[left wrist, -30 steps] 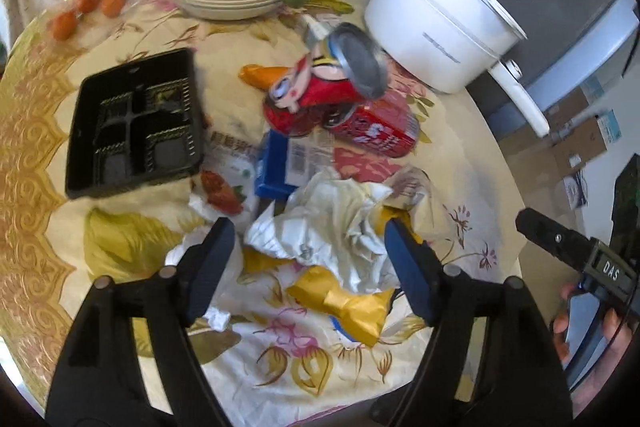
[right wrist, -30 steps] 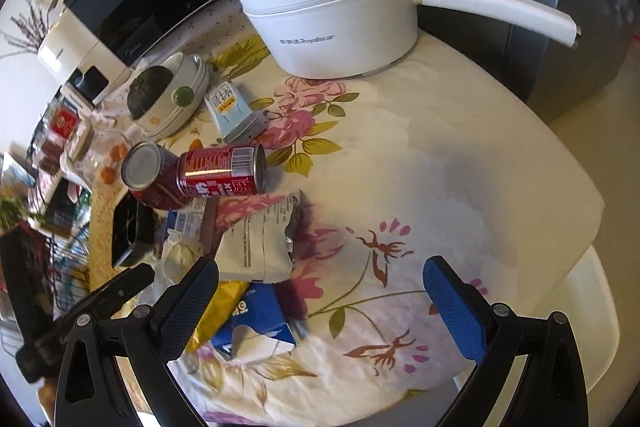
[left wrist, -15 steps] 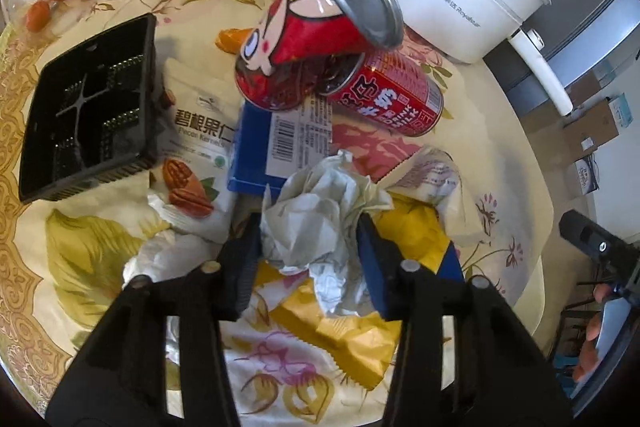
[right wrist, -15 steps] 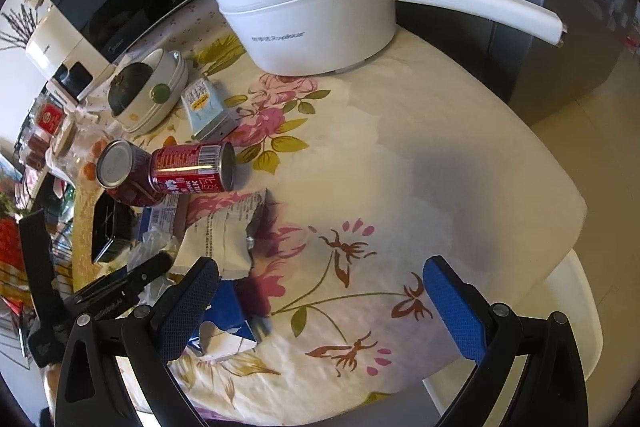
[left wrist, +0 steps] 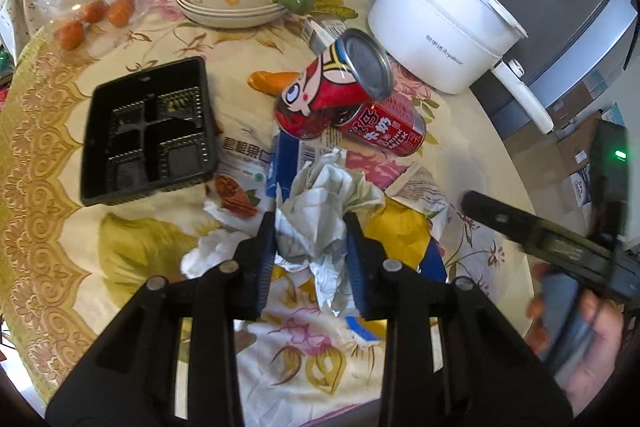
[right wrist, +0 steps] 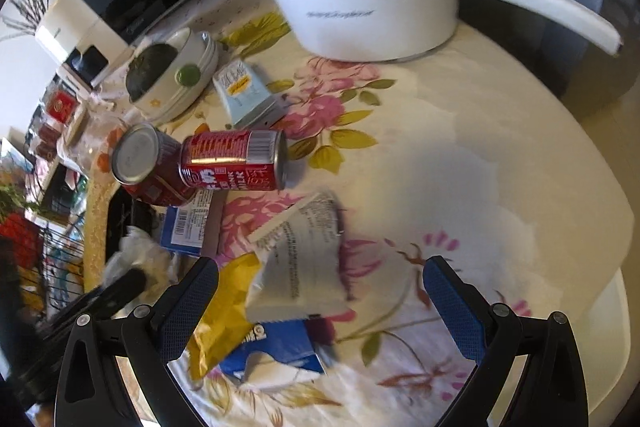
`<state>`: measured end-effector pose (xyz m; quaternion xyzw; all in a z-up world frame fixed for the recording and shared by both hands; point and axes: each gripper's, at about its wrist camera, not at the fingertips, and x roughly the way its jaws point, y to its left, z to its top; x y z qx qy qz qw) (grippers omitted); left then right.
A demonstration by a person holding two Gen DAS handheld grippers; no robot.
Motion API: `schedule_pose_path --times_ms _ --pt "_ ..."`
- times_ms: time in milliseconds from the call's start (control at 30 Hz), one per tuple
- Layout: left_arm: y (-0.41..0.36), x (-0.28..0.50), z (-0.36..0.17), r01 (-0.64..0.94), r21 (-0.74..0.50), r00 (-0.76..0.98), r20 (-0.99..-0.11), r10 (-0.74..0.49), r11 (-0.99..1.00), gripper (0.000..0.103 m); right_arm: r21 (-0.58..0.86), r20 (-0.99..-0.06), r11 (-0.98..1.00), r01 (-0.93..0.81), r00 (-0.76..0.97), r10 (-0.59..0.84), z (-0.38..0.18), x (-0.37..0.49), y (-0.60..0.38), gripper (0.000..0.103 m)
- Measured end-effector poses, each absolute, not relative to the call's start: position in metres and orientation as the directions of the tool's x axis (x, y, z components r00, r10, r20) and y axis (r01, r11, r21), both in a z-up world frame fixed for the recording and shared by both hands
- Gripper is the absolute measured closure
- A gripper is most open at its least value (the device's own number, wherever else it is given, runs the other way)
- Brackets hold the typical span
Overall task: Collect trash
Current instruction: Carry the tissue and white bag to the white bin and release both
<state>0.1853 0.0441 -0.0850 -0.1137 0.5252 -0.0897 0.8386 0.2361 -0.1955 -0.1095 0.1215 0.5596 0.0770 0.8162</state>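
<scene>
Left tongs now pinch the crumpled paper between their pads, where a second ago they stood wide on either side of it and half a second ago were closing in; the view has also pulled back from the pile, so I judge the wad is gripped and starting to lift, one piece of trash secured. Right tongs remain wide and hold nothing, hovering over the table above a white wrapper and a yellow bag. Everything else lies as before. Going down in size: the white pot at the far edge, the black tray to the left, two red cans leaning together beyond the wad, then the blue carton and nut packet flat beside it. Most of the trash is still to be gathered, so the task looks early on
</scene>
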Motion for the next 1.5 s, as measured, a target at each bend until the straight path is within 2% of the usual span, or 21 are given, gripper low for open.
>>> schedule_pose_path --times_ms 233,300,367,633,1167,1500 --pt "0.052 0.182 -0.086 0.032 -0.274 0.422 -0.868 -0.261 0.961 0.069 0.244 -0.914 0.970 -0.021 0.329 0.237 -0.136 0.249 -0.179 0.002" --pt "0.054 0.181 -0.087 0.023 -0.275 0.419 -0.870 -0.259 0.961 0.069 0.229 -0.919 0.973 -0.024 0.325 0.224 -0.142 0.251 -0.177 0.007" --pt "0.055 0.181 -0.089 0.014 -0.281 0.417 -0.871 -0.261 0.960 0.069 0.220 -0.922 0.975 -0.019 0.322 0.214 -0.147 0.252 -0.176 0.021" --pt "0.047 0.181 -0.085 0.026 -0.287 0.425 -0.864 -0.270 0.958 0.068 0.233 -0.907 0.971 -0.052 0.349 0.236 -0.141 0.250 -0.176 0.047" --pt "0.015 0.174 -0.078 0.094 -0.295 0.429 -0.850 -0.306 0.951 0.068 0.187 -0.900 0.980 -0.066 0.388 0.198 -0.107 0.219 -0.224 0.050" --pt "-0.036 0.163 -0.077 0.190 -0.281 0.423 -0.842 -0.336 0.941 0.068 0.147 -0.903 0.988 -0.036 0.403 0.149 -0.093 0.184 -0.278 0.050"
